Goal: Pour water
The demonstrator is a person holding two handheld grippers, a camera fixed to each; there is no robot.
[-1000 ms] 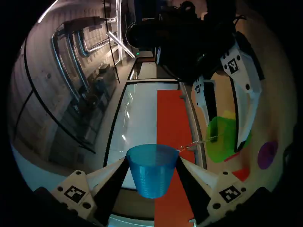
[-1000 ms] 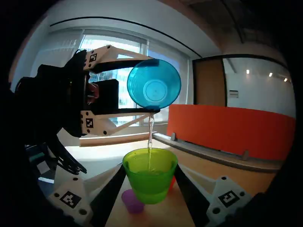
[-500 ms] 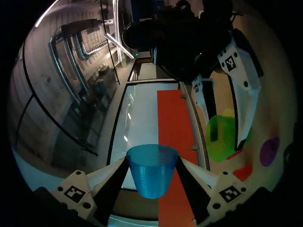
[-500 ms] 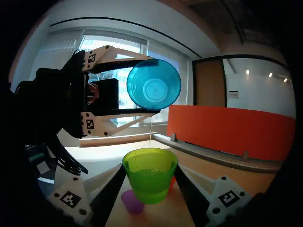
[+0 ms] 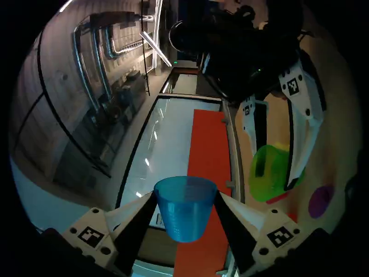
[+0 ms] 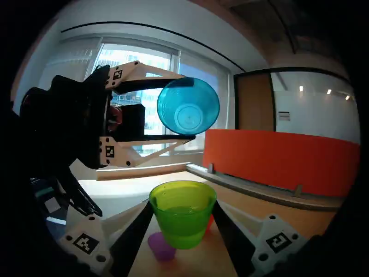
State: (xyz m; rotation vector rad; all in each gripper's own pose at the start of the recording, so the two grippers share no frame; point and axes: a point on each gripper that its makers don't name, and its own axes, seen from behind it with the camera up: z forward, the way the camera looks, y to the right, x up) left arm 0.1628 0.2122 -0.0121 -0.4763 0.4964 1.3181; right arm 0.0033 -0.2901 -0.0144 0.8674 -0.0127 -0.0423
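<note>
The thin stream from the blue cup has stopped. The left gripper still pinches it in its jaws, tipped sideways above the right gripper, whose jaws pinch the green cup, now part-filled with water. The pour looks finished.

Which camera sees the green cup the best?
The right gripper view. The green cup sits front and centre between the right tongs, so you see its rim and the water inside. The left gripper view shows it off to the side, partly hidden behind those tongs.
</note>
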